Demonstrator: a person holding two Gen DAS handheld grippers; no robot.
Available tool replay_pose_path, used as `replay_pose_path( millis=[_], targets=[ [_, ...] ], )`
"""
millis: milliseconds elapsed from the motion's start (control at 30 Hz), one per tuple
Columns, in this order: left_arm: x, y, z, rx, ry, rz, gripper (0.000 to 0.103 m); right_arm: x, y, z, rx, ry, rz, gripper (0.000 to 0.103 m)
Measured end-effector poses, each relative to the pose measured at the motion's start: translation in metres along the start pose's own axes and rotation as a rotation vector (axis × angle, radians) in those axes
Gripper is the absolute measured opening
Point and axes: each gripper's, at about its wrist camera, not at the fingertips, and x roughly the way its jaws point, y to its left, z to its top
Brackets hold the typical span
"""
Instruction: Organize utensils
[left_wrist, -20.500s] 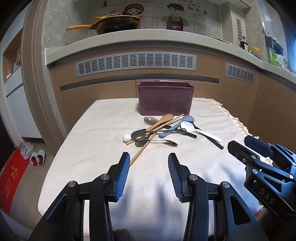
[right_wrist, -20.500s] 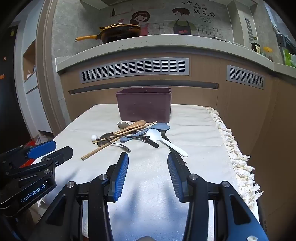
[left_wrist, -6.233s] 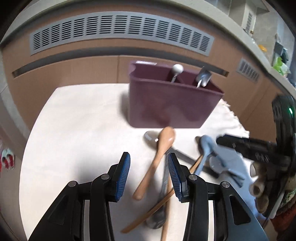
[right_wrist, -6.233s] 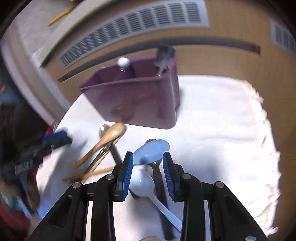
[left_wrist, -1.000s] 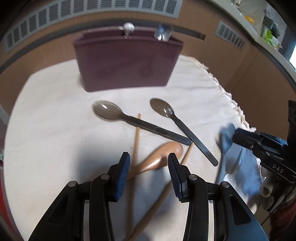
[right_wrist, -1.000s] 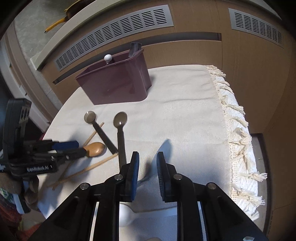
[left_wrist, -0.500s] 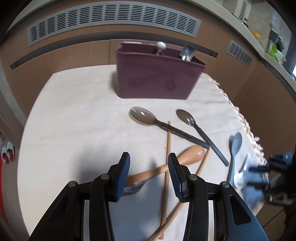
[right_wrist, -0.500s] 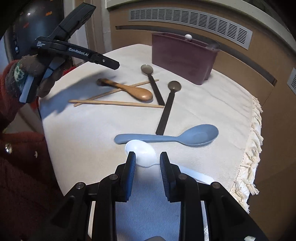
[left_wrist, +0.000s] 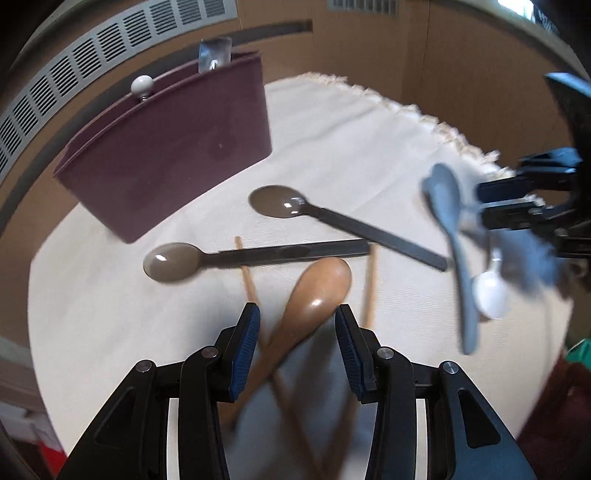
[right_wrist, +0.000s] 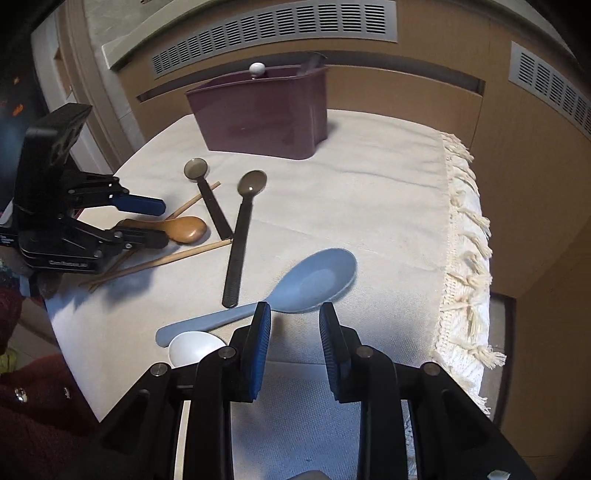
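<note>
Two utensils stand in the maroon bin (right_wrist: 266, 110) at the far side of the tabletop (right_wrist: 369, 184); seven lie outside it: two dark spoons, a wooden spoon (left_wrist: 314, 295), two chopsticks, a blue spoon (right_wrist: 303, 284), a white spoon (right_wrist: 195, 347). Your left tool (left_wrist: 295, 343) is spread astride the wooden spoon; your right tool (right_wrist: 295, 343) is spread, empty, near the blue spoon.

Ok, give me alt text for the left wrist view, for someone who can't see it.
The open left gripper straddles a wooden spoon lying on a cream tablecloth, with two dark spoons and chopsticks beyond, before a maroon utensil holder.
</note>
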Motion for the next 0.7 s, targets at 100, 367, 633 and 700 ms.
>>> replay_pose_path(
  millis=[100, 367, 633, 700],
  targets=[
    [0.005, 0.027, 0.004, -0.098, -0.011, 0.071, 0.043, -0.001, 0.000, 0.000, 0.018, -0.004, -0.004, 0.025],
    [-0.009, 0.100, -0.031, -0.448, -0.071, 0.061, 0.043, 0.017, -0.022, 0.006, 0.305, -0.013, 0.002, 0.029],
    [-0.025, 0.116, -0.050, -0.522, -0.097, 0.025, 0.043, 0.052, 0.005, 0.043, 0.329, -0.004, -0.025, 0.037],
    [-0.025, 0.115, -0.049, -0.535, -0.095, 0.024, 0.043, 0.063, 0.016, 0.055, 0.302, -0.001, -0.045, 0.037]
  ],
)
